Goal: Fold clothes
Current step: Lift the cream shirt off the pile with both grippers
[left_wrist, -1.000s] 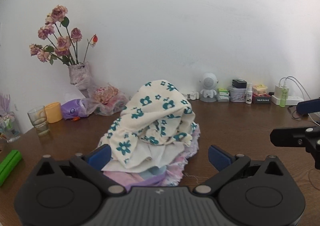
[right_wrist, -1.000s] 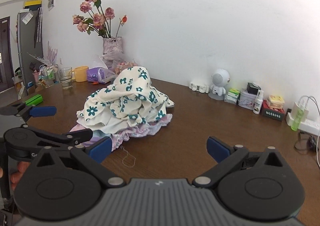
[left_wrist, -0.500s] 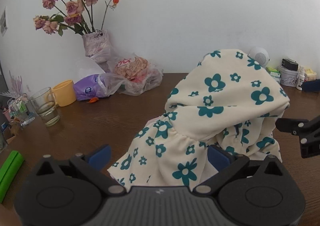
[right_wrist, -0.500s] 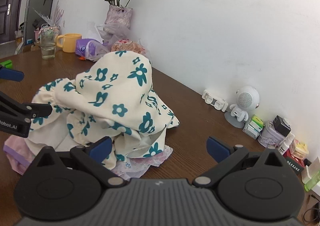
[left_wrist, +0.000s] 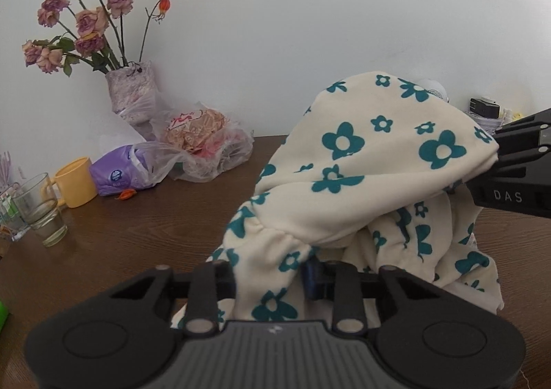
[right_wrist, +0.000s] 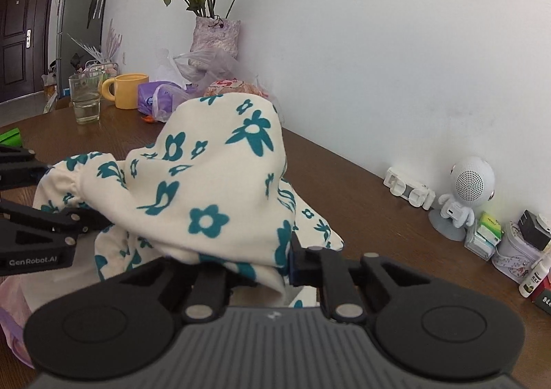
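You face a plain white wall (left_wrist: 310, 10) behind a brown wooden table (left_wrist: 137, 223), with a dark door (right_wrist: 20, 41) and grey fridge (right_wrist: 79, 20) off to the far side.

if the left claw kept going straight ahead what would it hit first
The left claw is already shut on the floral garment, so it would push into that cloth first; beyond it, depth is unclear.
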Demonstrator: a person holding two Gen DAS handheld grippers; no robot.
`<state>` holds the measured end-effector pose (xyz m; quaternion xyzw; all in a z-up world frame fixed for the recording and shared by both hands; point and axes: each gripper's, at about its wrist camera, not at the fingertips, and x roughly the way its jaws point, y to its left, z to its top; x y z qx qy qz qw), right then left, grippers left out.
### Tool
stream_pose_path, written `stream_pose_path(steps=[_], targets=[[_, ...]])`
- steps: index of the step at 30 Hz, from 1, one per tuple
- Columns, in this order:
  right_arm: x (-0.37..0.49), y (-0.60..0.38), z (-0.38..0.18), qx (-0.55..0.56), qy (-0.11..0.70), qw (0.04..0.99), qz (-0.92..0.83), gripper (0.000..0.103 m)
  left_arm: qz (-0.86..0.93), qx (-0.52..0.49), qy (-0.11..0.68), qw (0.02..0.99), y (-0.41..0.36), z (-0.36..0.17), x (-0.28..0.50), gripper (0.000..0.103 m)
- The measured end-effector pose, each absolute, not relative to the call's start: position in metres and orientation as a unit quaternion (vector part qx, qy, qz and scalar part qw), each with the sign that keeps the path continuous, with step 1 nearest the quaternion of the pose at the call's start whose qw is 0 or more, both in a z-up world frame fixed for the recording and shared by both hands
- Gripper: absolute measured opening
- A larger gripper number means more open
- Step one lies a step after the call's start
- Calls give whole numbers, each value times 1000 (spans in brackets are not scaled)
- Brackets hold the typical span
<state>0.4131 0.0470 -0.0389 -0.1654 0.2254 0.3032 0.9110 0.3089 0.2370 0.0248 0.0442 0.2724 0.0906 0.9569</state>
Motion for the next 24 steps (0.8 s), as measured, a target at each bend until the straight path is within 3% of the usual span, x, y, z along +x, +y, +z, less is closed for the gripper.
stream_pose_path(steps=[2, 5, 17, 24], targets=[[410, 44, -32, -159, 216, 914, 304, 9, 82, 52, 262, 960, 234, 30, 308, 9], [404, 32, -14, -134, 195, 925, 296, 8, 74, 86, 225, 968, 223, 45, 300, 5], [321, -76, 91, -69, 94, 960, 255, 7, 19, 153, 82, 985, 139, 162, 210, 4], [233, -150, 124, -87, 65, 966, 236, 7, -53, 142, 58, 987, 92, 195, 136, 4]])
